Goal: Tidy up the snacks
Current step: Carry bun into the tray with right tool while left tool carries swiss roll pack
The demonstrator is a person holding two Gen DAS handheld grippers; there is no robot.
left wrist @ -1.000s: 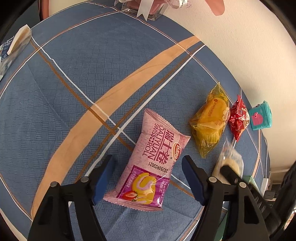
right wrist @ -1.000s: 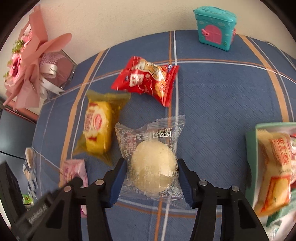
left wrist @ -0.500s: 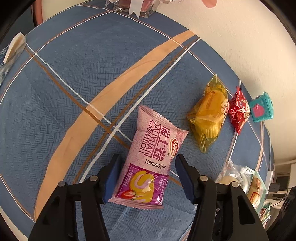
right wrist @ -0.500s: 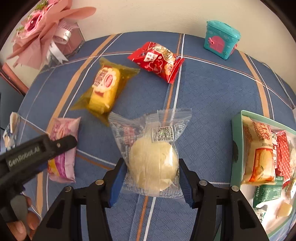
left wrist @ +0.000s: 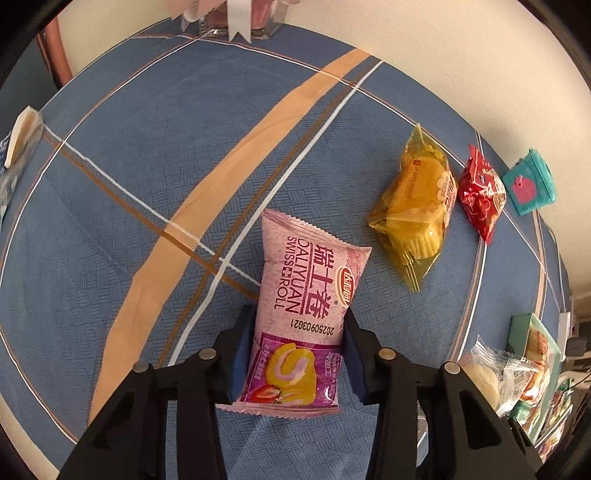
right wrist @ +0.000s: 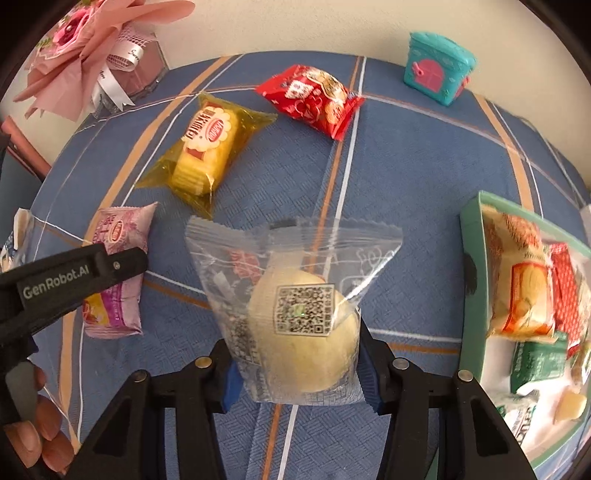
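Now | left gripper point(left wrist: 293, 354) just closed on pink roll point(left wrist: 306, 314) | right gripper point(right wrist: 295, 369) grips bun point(right wrist: 303, 332) | tray point(right wrist: 471, 266) rim beside

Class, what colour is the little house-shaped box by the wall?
Teal with a pink door; clearest in the right wrist view.

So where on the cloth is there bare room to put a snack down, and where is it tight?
Widest bare patch: the blue cloth between the vase and the pink roll. Another lies between the red packet, the teal toy and the tray. The tray is crowded, and the yellow cake lies close beside the red packet.
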